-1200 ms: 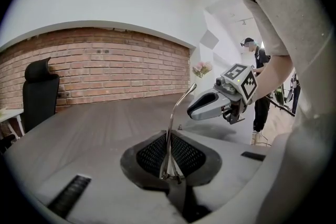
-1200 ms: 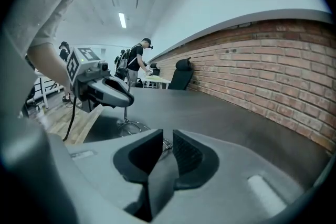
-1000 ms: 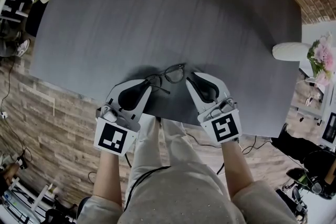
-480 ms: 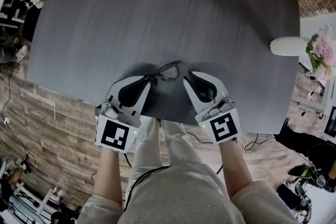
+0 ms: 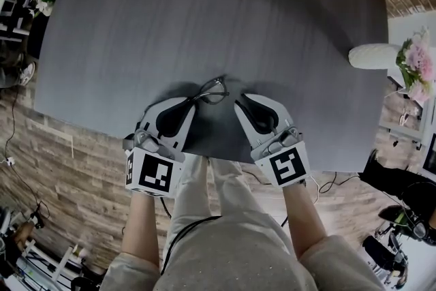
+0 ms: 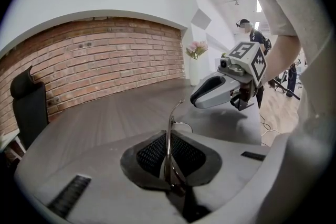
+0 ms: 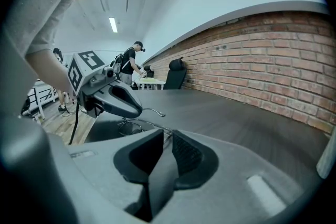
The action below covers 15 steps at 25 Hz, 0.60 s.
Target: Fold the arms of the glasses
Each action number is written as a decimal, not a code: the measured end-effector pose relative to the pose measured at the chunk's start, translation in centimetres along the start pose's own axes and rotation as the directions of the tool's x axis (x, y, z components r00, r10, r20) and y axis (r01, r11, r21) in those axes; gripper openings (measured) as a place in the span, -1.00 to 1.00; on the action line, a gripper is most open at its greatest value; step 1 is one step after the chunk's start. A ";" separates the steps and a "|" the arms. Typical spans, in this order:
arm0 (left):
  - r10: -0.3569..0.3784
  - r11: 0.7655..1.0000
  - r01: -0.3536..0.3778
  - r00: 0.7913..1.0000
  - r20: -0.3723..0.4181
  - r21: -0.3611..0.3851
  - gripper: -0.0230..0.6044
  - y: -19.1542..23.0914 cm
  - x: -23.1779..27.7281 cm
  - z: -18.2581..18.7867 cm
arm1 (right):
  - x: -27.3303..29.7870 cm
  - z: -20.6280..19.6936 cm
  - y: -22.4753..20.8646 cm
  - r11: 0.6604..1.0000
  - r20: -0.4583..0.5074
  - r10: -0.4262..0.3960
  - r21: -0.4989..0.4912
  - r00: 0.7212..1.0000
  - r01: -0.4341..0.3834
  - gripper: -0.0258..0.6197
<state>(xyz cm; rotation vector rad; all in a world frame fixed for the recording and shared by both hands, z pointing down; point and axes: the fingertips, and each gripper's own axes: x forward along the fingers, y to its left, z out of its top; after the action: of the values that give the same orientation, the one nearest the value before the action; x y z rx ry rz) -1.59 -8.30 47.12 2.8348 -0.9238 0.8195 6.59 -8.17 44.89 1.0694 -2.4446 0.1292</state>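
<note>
Left gripper clamped on the glasses, lower centre of head view, over grey table. Right gripper jaws slightly apart, empty (unfolded arm just ahead). Nudge arm inward slowly; hold left steady.

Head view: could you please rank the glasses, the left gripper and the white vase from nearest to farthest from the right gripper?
1. Glasses, just left of the right gripper.
2. Left gripper, beyond them, farther left.
3. White vase, far off to the right.
</note>
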 end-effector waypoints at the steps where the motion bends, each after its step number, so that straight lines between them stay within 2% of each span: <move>1: 0.002 1.000 -0.002 1.000 -0.005 0.005 -0.86 0.0 0.2 -0.2 | 0.0 -0.1 0.0 1.000 0.000 0.000 0.002 1.000 0.000 -0.75; 7: 0.000 1.000 0.001 0.999 -0.040 0.005 -0.86 0.2 0.8 -0.6 | 0.1 -0.2 -0.1 1.000 0.006 0.001 0.011 1.000 -0.001 -0.75; 15: -0.004 0.999 0.010 0.994 -0.110 0.050 -0.86 0.0 1.5 -1.2 | 0.0 -0.4 0.0 1.000 0.002 0.007 0.010 1.000 -0.007 -0.75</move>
<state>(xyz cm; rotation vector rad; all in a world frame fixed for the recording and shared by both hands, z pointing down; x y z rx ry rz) -1.18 -8.84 48.91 2.8004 -0.8903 1.0004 6.80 -8.03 45.27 1.0659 -2.4515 0.1428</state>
